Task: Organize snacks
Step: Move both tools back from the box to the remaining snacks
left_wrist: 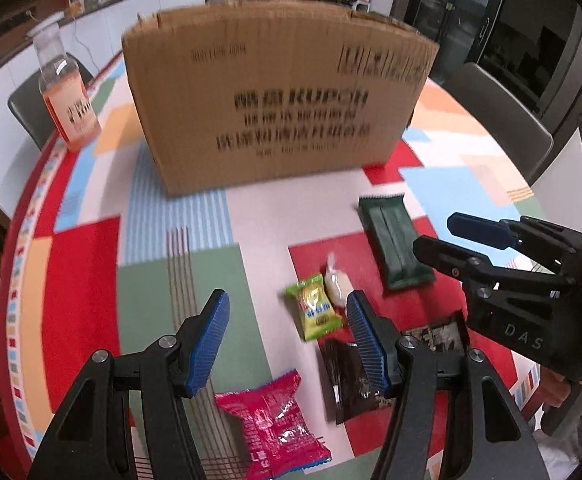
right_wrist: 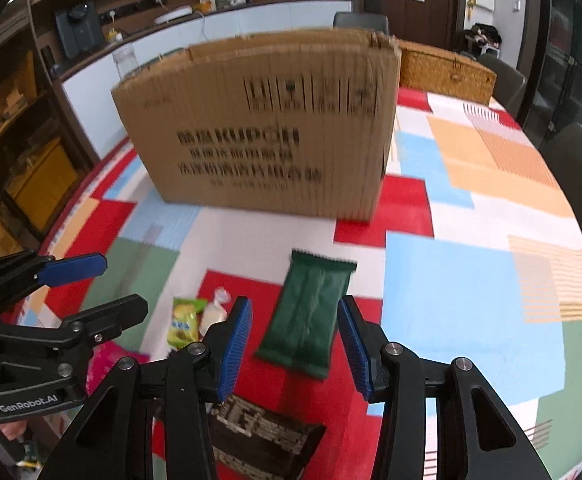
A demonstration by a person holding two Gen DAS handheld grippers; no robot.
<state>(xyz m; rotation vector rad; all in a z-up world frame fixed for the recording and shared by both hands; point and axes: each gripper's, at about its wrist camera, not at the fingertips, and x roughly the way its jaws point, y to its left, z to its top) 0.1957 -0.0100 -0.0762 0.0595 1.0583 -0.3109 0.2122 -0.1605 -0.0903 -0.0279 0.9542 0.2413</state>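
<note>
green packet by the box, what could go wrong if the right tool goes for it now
1. The right tool is open above the flat green packet; the slick wrapper may slide instead of lifting.
2. The left tool hangs open close by, over the small yellow-green snack, so the two could collide.
3. The cardboard box has tall walls; a low carry could clip it.

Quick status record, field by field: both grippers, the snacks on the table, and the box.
left gripper: open, empty
right gripper: open, empty, dark green packet ahead between its fingers
loose snacks: pink packet, yellow-green candy, white candy, dark brown packet
cardboard box: upright behind the snacks
bottle: left of the box
</note>
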